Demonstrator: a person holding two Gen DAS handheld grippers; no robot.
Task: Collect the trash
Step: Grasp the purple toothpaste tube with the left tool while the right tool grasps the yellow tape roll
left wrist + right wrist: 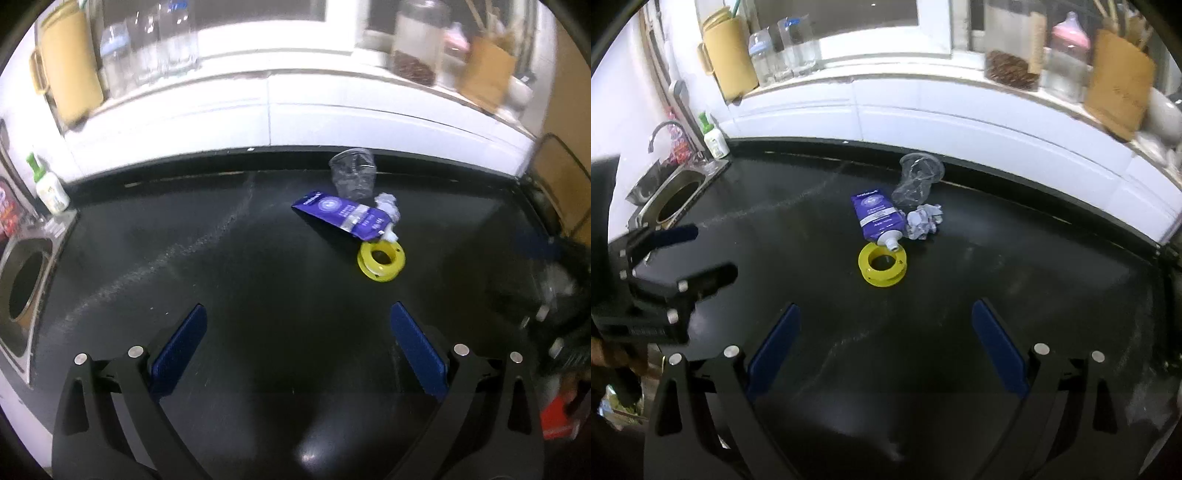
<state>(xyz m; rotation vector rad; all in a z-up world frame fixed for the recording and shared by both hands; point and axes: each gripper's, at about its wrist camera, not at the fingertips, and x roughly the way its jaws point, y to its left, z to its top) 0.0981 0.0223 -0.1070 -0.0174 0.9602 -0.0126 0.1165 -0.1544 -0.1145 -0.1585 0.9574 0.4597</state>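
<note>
Trash lies in a cluster on the black counter point(184, 258): a yellow plastic spool point(381, 260) point(883, 264), a purple tube point(340, 215) point(877, 218) touching it, a crumpled paper ball point(388, 206) point(924, 221) and a clear plastic cup point(354, 177) point(918, 181) on its side behind. My left gripper point(297, 350) is open and empty, well short of the cluster. My right gripper point(884, 350) is open and empty, with the spool straight ahead. The left gripper also shows in the right wrist view point(698, 254) at the left, open.
A round hole point(24, 291) point(676, 203) in a steel sink sits at the counter's left end, with a soap bottle point(50, 186) point(714, 136) beside it. Bottles point(783, 48), jars point(1012, 48) and a brown board point(1119, 88) stand on the white ledge behind.
</note>
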